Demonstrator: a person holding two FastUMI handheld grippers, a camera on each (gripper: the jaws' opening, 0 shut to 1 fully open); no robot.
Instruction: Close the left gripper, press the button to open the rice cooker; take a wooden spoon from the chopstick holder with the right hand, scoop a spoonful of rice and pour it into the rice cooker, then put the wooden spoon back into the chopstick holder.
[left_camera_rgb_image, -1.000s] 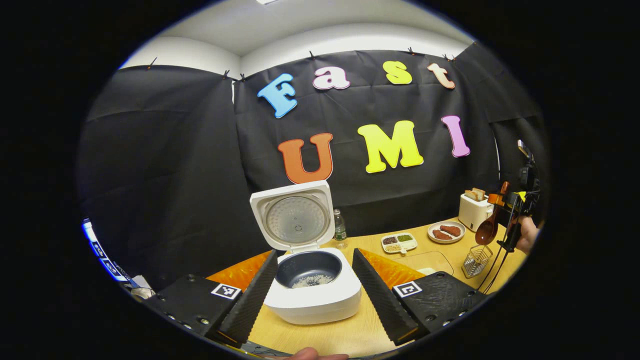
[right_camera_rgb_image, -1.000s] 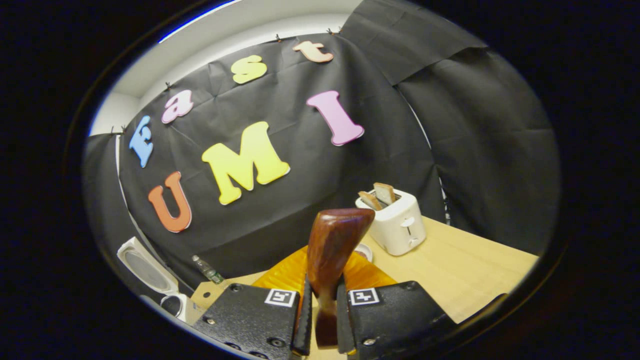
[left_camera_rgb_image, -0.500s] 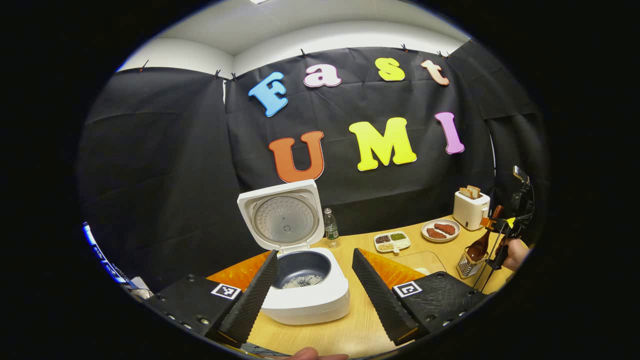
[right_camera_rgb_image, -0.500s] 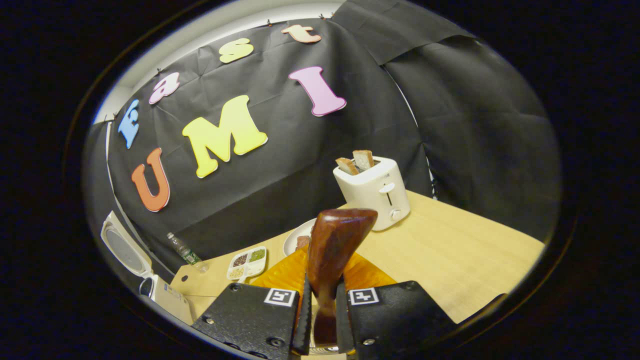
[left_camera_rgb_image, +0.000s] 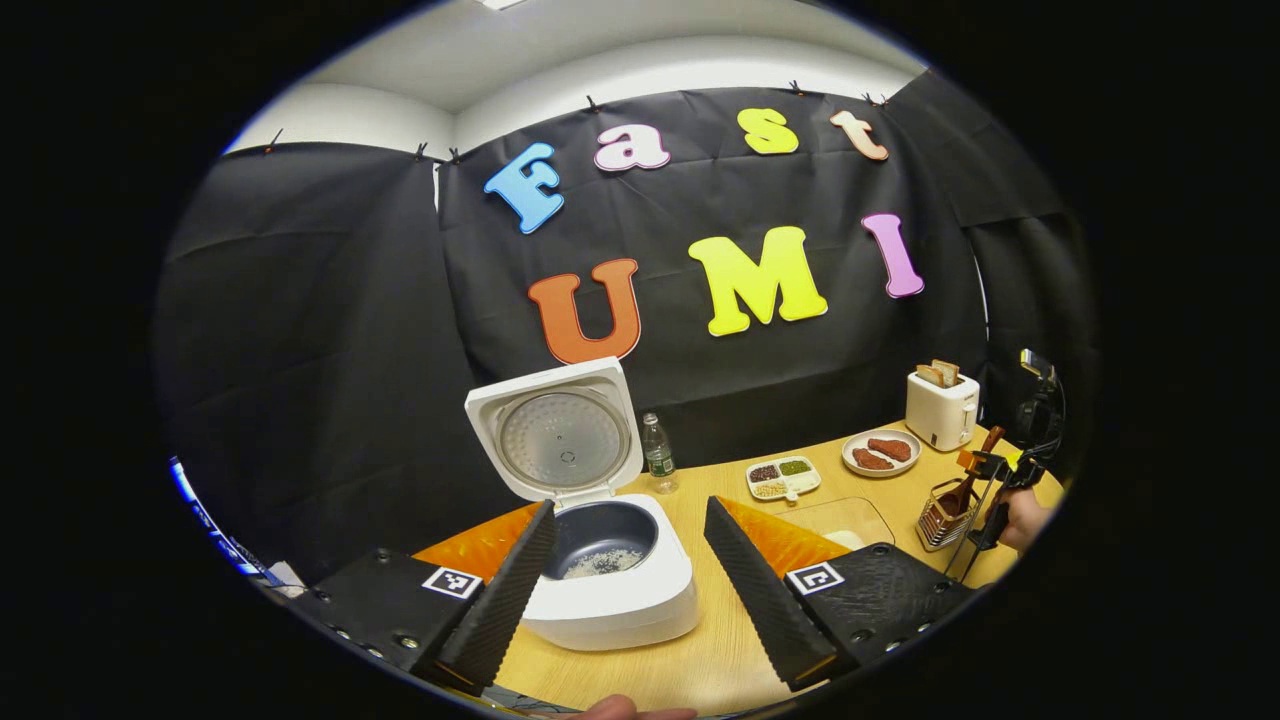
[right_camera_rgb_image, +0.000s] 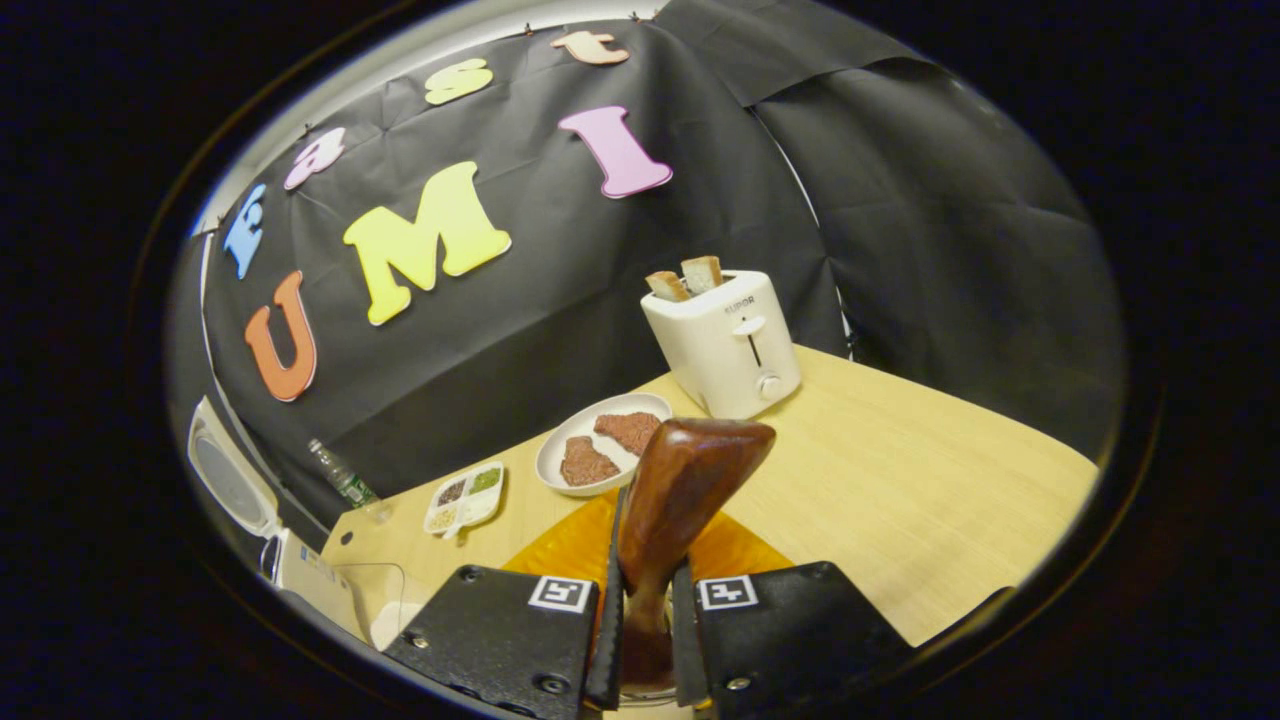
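While the right gripper's fingers (right_camera_rgb_image: 605, 640) clamp the brown wooden spoon (right_camera_rgb_image: 672, 510) by its handle, its bowl has sunk into the wire chopstick holder (left_camera_rgb_image: 938, 513) near the light wooden counter's (right_camera_rgb_image: 900, 500) right edge. Spread wide, the left gripper's fingers (left_camera_rgb_image: 520, 590) frame the open white rice cooker (left_camera_rgb_image: 610, 590), rice in its pot, with bare counter all around it.

Left gripper (left_camera_rgb_image: 628, 580): two wedge-shaped fingers (left_camera_rgb_image: 497, 600) with ribbed inner faces, mounted on textured black blocks. Square black-and-white marker on each block. Round screws along outer block edges. Glossy orange ridged panels behind fingers.

Right gripper (right_camera_rgb_image: 640, 640): same black textured blocks, one square marker on each, screws near lower corners, orange ridged panel behind. Thin flat fingers (right_camera_rgb_image: 606, 640), edge-on.
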